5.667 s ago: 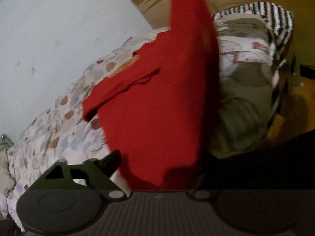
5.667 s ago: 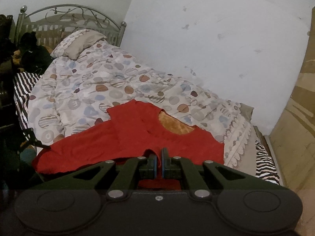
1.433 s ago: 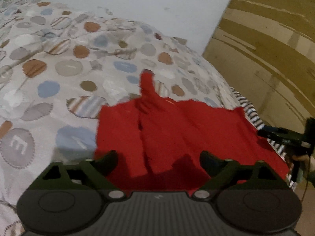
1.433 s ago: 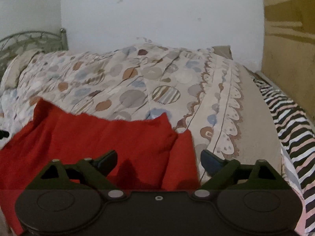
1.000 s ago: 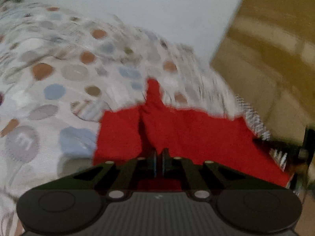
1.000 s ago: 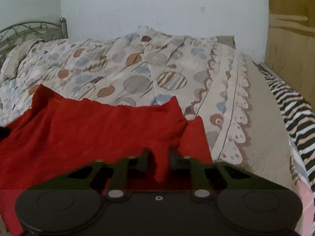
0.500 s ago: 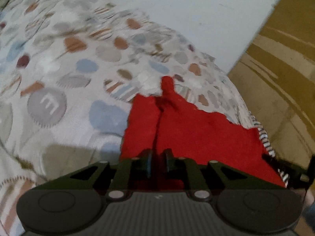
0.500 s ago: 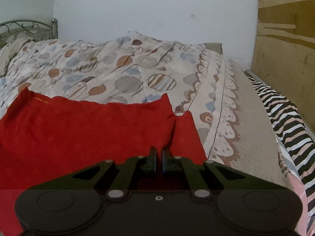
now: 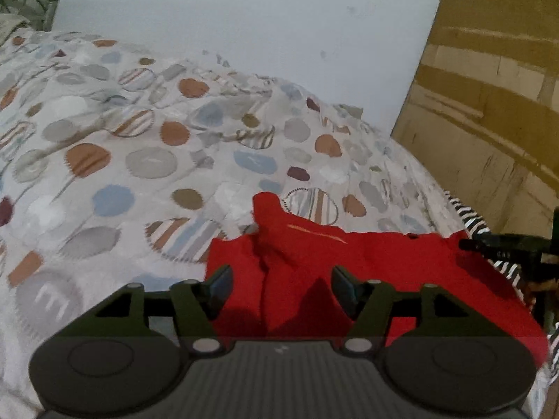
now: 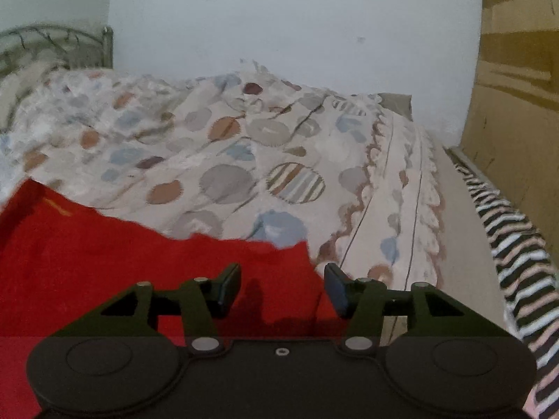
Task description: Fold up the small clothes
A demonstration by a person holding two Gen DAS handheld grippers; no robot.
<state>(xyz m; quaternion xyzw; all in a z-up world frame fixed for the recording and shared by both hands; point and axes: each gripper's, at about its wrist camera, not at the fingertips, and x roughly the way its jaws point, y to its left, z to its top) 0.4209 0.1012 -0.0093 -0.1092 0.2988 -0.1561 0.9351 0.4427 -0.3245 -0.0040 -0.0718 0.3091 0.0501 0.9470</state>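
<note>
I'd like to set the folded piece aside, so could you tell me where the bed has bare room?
Free: the spotted duvet between the red garment and the wall, and its scalloped border strip beside the striped cloth. Crowded: the near edge, where the garment lies under the open left gripper and right gripper.

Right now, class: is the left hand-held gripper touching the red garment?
Cannot tell. In the left wrist view the left hand-held gripper stands open over the red garment, holding no cloth, but any gap beneath its fingers is not visible.
</note>
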